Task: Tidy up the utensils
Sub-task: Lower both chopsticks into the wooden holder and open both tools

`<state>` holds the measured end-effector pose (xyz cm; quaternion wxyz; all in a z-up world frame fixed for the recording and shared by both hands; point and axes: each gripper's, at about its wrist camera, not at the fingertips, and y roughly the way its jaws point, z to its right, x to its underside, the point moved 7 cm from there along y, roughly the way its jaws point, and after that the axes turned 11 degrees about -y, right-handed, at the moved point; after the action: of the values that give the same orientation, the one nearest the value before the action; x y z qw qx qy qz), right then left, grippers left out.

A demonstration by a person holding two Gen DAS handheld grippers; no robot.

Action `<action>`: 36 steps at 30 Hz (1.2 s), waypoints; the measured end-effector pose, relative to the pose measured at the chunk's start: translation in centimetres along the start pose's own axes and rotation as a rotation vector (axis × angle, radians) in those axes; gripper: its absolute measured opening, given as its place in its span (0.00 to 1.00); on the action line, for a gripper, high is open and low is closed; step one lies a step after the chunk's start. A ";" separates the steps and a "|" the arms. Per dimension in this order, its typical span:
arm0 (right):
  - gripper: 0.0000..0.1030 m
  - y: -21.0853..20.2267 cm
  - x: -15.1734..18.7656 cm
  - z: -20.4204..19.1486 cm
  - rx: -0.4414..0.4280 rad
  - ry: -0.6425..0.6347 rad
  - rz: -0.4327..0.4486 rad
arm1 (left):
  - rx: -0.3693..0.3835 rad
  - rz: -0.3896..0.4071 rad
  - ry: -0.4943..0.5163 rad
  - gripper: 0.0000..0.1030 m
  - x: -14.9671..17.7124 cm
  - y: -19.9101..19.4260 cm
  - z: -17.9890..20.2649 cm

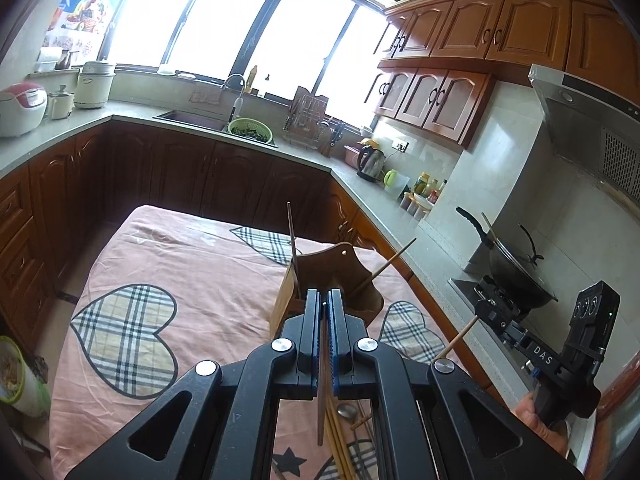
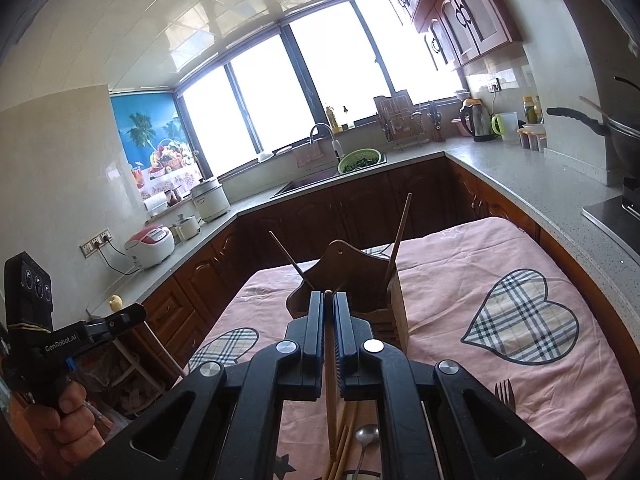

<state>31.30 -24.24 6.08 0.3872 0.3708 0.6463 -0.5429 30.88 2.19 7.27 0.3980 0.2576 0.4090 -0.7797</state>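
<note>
A wooden utensil holder point(image 1: 332, 276) point(image 2: 352, 276) stands on the pink cloth-covered table point(image 1: 192, 264) point(image 2: 520, 264), just beyond both grippers. Two chopsticks stick up out of it, one point(image 1: 292, 240) point(image 2: 400, 236) steep, the other point(image 1: 394, 260) point(image 2: 288, 256) leaning. My left gripper point(image 1: 324, 300) is shut on a dark wooden chopstick point(image 1: 321, 408) that hangs down between its pads. My right gripper point(image 2: 328, 298) is shut on a lighter chopstick point(image 2: 330, 392). Each gripper also shows in the other's view, the right gripper point(image 1: 486, 310) and the left gripper point(image 2: 132, 314), each with its stick trailing below.
Under the grippers on the cloth lie loose chopsticks point(image 1: 340, 440) point(image 2: 344, 452), a metal spoon point(image 1: 348, 412) point(image 2: 368, 436) and a fork point(image 2: 504, 392). Counters ring the table: sink with green colander point(image 1: 250, 130), kettle point(image 1: 370, 162), wok on stove point(image 1: 516, 276), rice cookers point(image 2: 150, 246).
</note>
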 end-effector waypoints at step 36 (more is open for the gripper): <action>0.04 8.2 -9.0 8.3 0.119 0.109 0.198 | -0.054 0.188 -0.064 0.02 -7.9 18.0 -0.4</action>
<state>43.32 -31.88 9.85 0.3805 0.4843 0.5932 -0.5184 50.25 -0.46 5.01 0.4890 0.2591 0.3909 -0.7355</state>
